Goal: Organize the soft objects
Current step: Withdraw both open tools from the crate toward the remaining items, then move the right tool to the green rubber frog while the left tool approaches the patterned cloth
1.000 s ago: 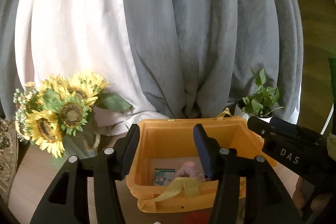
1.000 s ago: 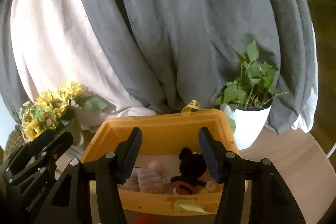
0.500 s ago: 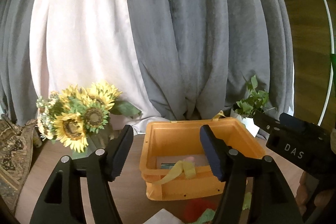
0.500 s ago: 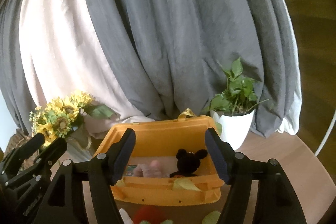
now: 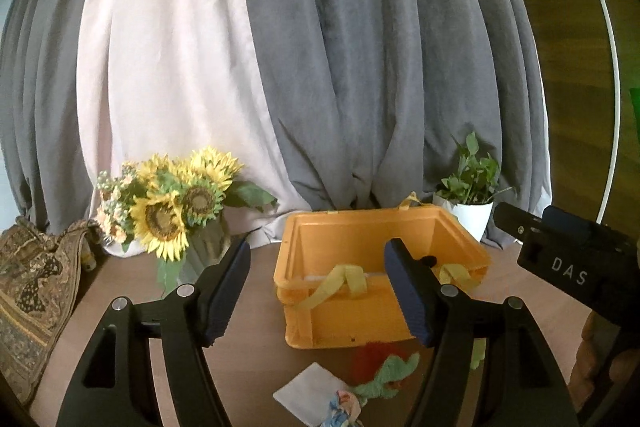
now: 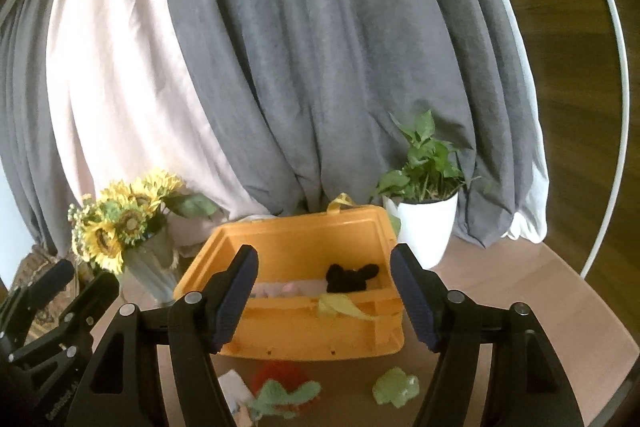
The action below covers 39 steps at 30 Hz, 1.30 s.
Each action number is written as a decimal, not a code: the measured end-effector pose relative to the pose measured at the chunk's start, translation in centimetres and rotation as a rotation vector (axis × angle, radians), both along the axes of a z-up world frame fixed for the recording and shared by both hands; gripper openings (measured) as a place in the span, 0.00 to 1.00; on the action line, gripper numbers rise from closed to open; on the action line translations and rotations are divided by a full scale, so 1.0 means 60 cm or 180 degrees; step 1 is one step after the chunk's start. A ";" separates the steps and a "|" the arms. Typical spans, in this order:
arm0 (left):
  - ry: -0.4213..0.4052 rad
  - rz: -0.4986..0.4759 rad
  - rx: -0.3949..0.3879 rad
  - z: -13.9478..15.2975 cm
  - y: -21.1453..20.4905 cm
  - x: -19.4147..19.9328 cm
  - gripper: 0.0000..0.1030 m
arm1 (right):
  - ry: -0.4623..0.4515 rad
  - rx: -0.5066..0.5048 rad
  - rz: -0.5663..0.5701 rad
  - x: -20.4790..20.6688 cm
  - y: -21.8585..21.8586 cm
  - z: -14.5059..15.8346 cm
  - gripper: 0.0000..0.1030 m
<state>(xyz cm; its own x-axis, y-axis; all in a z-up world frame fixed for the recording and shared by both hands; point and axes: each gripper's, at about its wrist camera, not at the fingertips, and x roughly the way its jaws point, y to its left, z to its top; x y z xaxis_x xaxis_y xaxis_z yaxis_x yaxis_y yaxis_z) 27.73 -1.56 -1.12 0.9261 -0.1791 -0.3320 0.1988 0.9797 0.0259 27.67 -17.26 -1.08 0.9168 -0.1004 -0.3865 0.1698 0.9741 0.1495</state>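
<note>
Both hand-held grippers, left [image 5: 316,291] and right [image 6: 324,295], stand apart and empty. Below the right one, a green plush toy [image 6: 396,387] lies on the desk [image 6: 500,307] before the orange bin [image 6: 304,339]. It looks light and squashy; pinch its bulky middle.

Bare tabletop [image 6: 500,307] right of bin [image 6: 296,339]

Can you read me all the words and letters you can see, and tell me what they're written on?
"DAS": white letters on the black body of the right gripper, seen in the left wrist view.
Small pale lettering runs along the body of the left gripper in the right wrist view, too blurred to read.
The white card lying in front of the orange bin has a coloured print at its corner, but no words can be made out.
</note>
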 end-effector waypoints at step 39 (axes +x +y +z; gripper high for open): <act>0.0643 0.0432 0.0113 -0.126 -0.077 -0.060 0.67 | 0.0583 0.0115 0.0387 -0.031 -0.073 -0.132 0.68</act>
<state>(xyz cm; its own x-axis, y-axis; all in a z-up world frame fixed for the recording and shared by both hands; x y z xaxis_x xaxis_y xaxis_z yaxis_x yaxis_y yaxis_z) 24.16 -6.16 -8.66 0.8551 -0.0426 -0.5167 0.0702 0.9970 0.0339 25.80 -21.63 -8.97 0.8355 0.0235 -0.5489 0.0788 0.9836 0.1622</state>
